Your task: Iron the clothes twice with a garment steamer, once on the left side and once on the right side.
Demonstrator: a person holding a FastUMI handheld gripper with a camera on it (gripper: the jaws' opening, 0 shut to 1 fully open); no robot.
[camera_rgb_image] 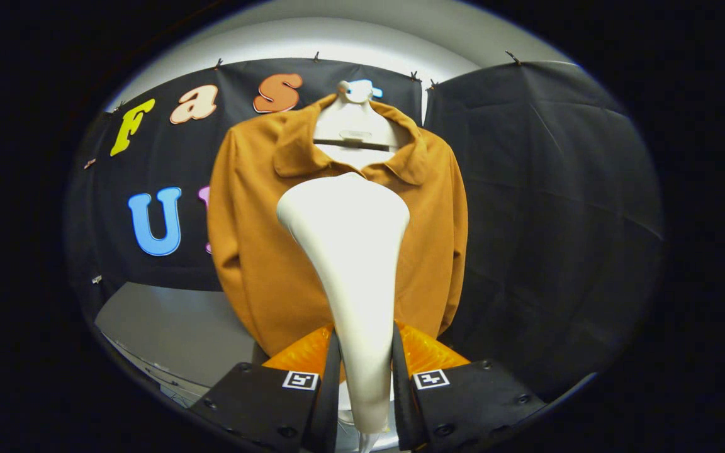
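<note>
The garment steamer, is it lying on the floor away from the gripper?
No. The garment steamer stands upright between the gripper fingers, which press on its handle from both sides, ahead of the hanging brown shirt.

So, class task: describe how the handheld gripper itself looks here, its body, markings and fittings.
The gripper has two blocky black bodies, each studded with small screws and carrying a square black-and-white marker tag near its inner corner. From each body a finger runs forward as a thin, flat blade.

- The tongs (365,365) point forward and a little upward.
- Both fingers (328,377) stand close together, one on each side of the steamer (350,264) handle, pressing against it.
- The steamer's neck rises from between the fingertips, held upright.
</note>
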